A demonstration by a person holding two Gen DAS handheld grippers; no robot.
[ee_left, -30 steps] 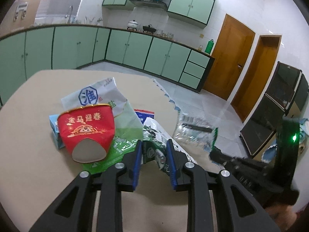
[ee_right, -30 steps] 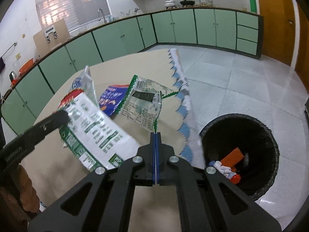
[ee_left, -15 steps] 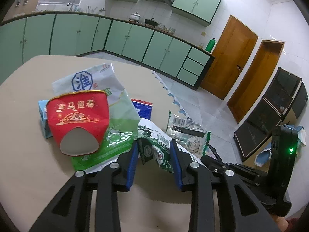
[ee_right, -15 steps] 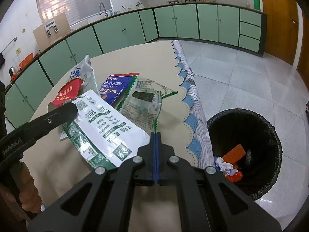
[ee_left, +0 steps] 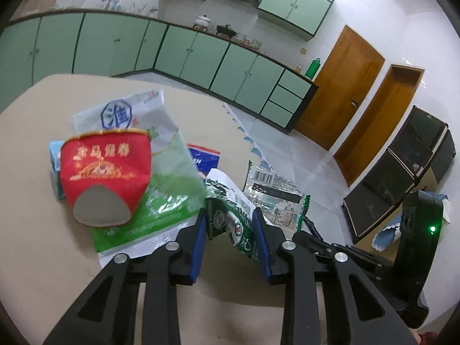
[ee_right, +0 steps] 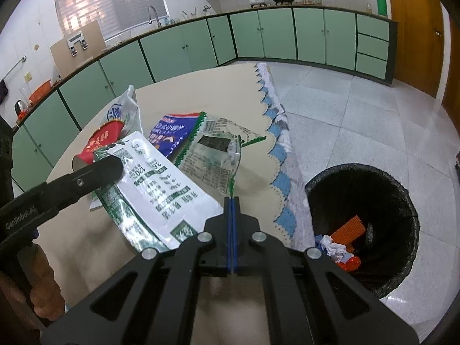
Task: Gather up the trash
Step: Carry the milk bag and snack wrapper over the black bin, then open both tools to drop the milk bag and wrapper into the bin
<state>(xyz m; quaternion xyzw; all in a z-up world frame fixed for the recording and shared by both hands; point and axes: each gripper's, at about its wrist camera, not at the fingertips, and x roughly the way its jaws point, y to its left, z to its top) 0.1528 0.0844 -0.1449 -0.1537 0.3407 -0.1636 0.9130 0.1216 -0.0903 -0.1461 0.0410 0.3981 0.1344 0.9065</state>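
Green-and-white packet (ee_left: 230,215) between the left gripper (ee_left: 231,230) pads, at six o'clock of the pile near the table (ee_left: 28,230) edge; jaws part-spread around it, firm squeeze not clear. Clear green-edged wrapper (ee_right: 212,158) pinched by a corner in the right gripper (ee_right: 231,201), pads pressed flat together. At ten o'clock, red paper cup (ee_left: 105,172) lying on a green-and-white bag (ee_left: 161,172); blue packet (ee_right: 172,132) behind. Black bin (ee_right: 365,230) on the floor at three o'clock of the right gripper.

Risks: loose hold letting the packet slip out and fall short of the bin; thin corner tearing; dragging film nudging the cup off the table.
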